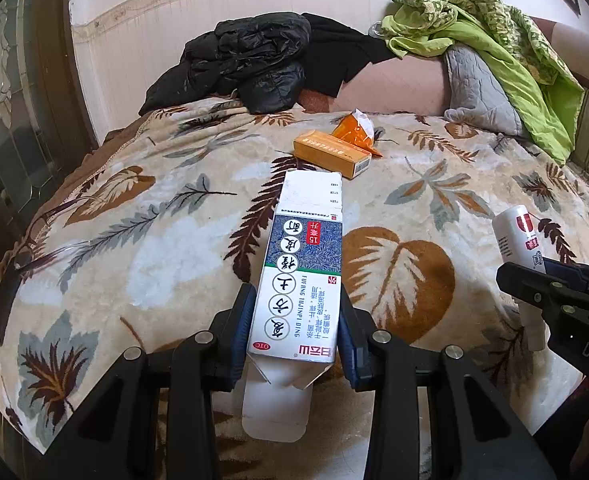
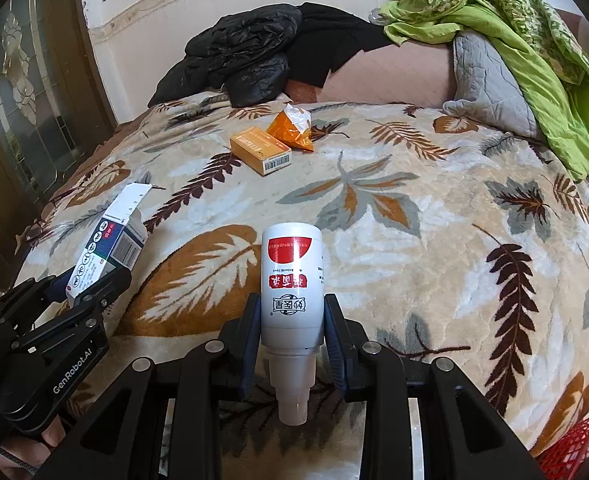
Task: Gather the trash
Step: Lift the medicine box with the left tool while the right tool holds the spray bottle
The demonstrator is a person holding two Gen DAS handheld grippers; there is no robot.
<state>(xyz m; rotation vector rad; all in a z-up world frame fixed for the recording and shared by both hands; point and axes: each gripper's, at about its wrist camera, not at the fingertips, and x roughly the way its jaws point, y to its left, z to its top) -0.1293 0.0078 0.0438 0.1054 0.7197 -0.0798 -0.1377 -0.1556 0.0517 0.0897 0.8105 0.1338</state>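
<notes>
1. Two grips are loaded at once: the left gripper [image 1: 297,336] has its blue pads closed on the flanks of a white-and-blue medicine carton [image 1: 300,280], and the right gripper [image 2: 293,344] is clamped on a white spray bottle [image 2: 292,280] with its nozzle end toward the camera.
2. Both items hang clear above the leaf-patterned blanket [image 1: 134,216], so the step in hand looks like carrying them to a bin; a red mesh basket [image 2: 574,444] shows at the lower right edge of the right view and may be the target.
3. To do this well, keep the squeeze on the carton light but steady, since its end flaps are open and the thin walls would likely buckle under more pressure.
4. The bottle is smooth and round, held near its neck, so it could pivot; avoid sudden wrist rolls.
5. Release each piece only once it is over the container, one at a time.
6. Still on the bed, well apart from the grippers, lie an orange box [image 1: 330,152] and a torn orange packet [image 1: 356,130] touching it.
7. Both grippers point forward and slope downward, side by side, close together without touching.
</notes>
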